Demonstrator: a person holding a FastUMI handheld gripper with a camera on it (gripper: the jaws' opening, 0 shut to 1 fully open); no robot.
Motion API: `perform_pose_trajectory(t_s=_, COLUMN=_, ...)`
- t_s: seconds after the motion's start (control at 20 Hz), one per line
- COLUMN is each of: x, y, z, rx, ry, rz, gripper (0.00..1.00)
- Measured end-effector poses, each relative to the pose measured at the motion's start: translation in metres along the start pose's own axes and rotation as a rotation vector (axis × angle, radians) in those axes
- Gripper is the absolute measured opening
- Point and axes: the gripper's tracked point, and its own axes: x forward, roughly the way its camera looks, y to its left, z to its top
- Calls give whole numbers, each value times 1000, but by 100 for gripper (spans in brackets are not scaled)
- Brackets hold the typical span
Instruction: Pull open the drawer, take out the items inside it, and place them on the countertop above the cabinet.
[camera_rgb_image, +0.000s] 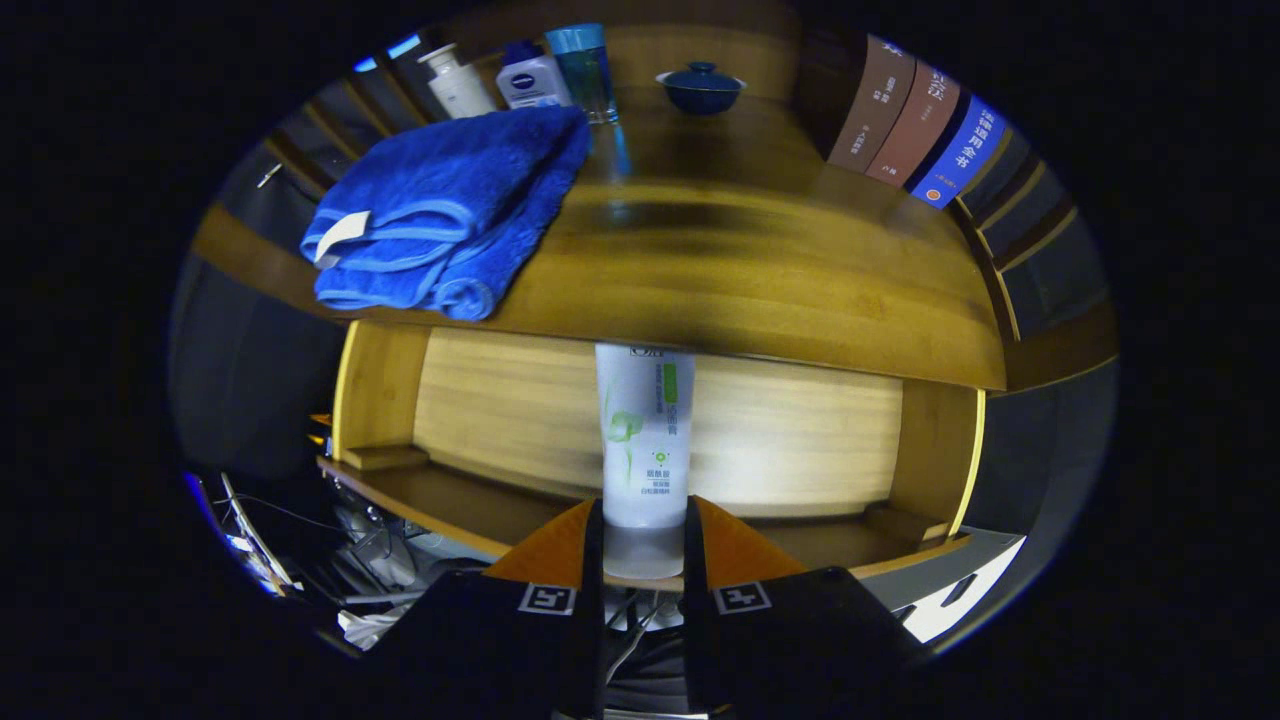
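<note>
My gripper (644, 520) is shut on a white tube with green print (645, 430), both fingers pressing its lower end. The tube points away from me, its far end reaching the front edge of the wooden countertop (760, 270). Beneath it lies the pulled-out wooden drawer (470, 505), with its pale bottom panel showing on both sides of the tube. A folded blue towel (450, 215) rests on the left part of the countertop, partly overhanging the front edge.
At the back of the countertop stand a white pump bottle (457, 82), a white bottle with a blue cap (532, 78), a blue tumbler (585, 65) and a dark blue lidded bowl (700, 88). Books (915, 125) lean at the right. Cables and clutter (370, 560) lie below the drawer's left.
</note>
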Motion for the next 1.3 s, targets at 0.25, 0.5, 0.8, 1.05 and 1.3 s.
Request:
perform_pose_trajectory(t_s=0.25, x=-34, y=1, z=-20, rx=-14, ry=-53, rz=26, gripper=35)
perform_pose_trajectory(t_s=0.5, x=-47, y=-18, z=16, rx=49, ry=-202, rz=-1, gripper=35)
perform_pose_trajectory(t_s=0.8, x=-16, y=-24, z=86, rx=152, ry=-233, rz=-32, gripper=35)
perform_pose_trajectory(t_s=1.05, x=7, y=-25, z=130, rx=143, ry=-221, rz=-93, gripper=35)
perform_pose_trajectory(t_s=1.3, x=19, y=-37, z=153, rx=134, ry=-231, rz=-168, gripper=38)
